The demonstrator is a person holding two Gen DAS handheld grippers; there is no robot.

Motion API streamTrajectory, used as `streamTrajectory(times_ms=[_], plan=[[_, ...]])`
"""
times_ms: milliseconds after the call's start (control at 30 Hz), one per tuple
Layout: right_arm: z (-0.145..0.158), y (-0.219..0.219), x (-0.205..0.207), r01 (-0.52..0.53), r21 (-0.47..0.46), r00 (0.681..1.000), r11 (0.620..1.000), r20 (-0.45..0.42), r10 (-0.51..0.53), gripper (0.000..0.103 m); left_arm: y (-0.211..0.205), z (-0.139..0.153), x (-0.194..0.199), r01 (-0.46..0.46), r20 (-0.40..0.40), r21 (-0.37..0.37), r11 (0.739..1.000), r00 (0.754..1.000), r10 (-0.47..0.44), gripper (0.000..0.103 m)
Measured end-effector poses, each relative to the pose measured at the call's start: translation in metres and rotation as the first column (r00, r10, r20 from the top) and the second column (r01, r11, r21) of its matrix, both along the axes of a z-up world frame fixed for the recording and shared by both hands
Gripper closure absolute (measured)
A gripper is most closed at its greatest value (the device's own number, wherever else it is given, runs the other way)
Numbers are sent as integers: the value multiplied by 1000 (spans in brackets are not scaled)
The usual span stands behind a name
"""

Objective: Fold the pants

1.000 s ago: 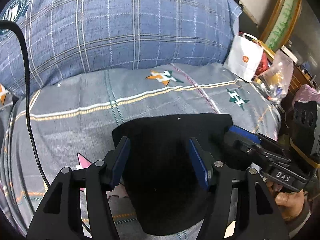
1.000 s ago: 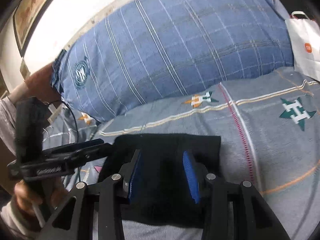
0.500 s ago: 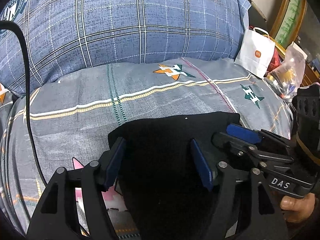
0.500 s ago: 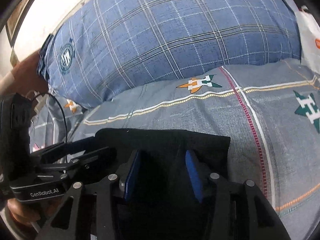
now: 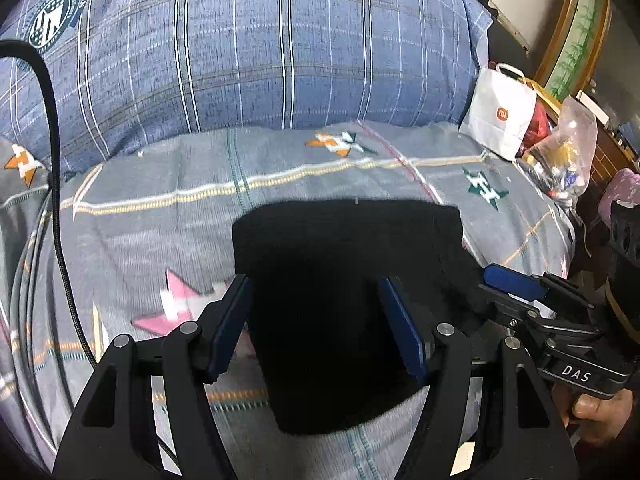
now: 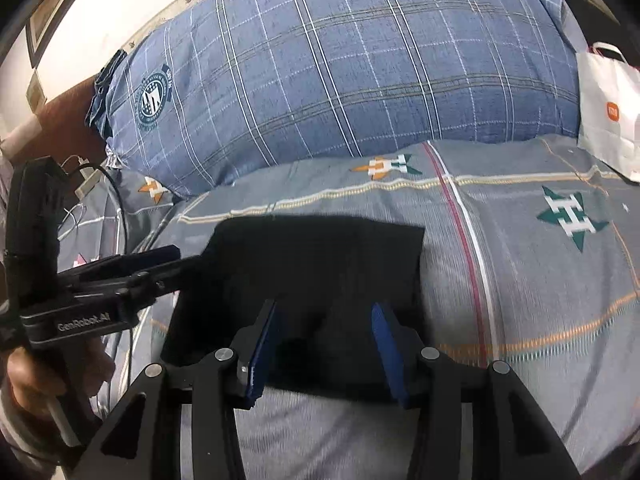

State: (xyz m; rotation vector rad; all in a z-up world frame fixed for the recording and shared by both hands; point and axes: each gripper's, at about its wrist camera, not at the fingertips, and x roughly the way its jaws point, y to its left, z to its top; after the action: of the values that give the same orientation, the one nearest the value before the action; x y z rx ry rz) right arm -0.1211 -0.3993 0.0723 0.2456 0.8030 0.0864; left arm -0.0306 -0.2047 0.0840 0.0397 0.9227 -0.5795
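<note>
Black folded pants (image 5: 344, 280) flat on the bed (image 5: 160, 208), just before the plaid pillow (image 5: 240, 52). Left tongs (image 5: 316, 336) and right tongs (image 6: 326, 344) both spread apart above the pants.

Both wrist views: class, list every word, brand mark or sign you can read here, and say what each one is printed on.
"DAS": on the body of the right gripper, seen in the left wrist view.
"GenRobot.AI": on the body of the left gripper, seen in the right wrist view.
"mi" logo, orange square: on the white paper bag.
Round crest with lettering: on the blue plaid pillow, too small to read.
The black pants show no text.
</note>
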Motion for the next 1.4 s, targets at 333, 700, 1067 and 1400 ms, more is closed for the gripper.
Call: streamTrajectory(times_ms=[333, 700, 1067, 1400], plan=[[-15, 4, -11, 11, -26, 1000, 1000, -9, -11, 56, -3, -19, -10, -40, -40, 24, 999, 998, 41, 37], [12, 14, -12, 39, 11, 996, 999, 80, -40, 56, 9, 2, -18, -103, 52, 10, 995, 993, 102, 36], [12, 17, -6, 43, 30, 996, 999, 82, -45, 55, 21, 6, -20, -180, 92, -4, 984, 979, 179, 36], [8, 16, -6, 44, 32, 996, 998, 71, -46, 55, 11, 0, -21, -166, 92, 44, 985, 983, 161, 36]])
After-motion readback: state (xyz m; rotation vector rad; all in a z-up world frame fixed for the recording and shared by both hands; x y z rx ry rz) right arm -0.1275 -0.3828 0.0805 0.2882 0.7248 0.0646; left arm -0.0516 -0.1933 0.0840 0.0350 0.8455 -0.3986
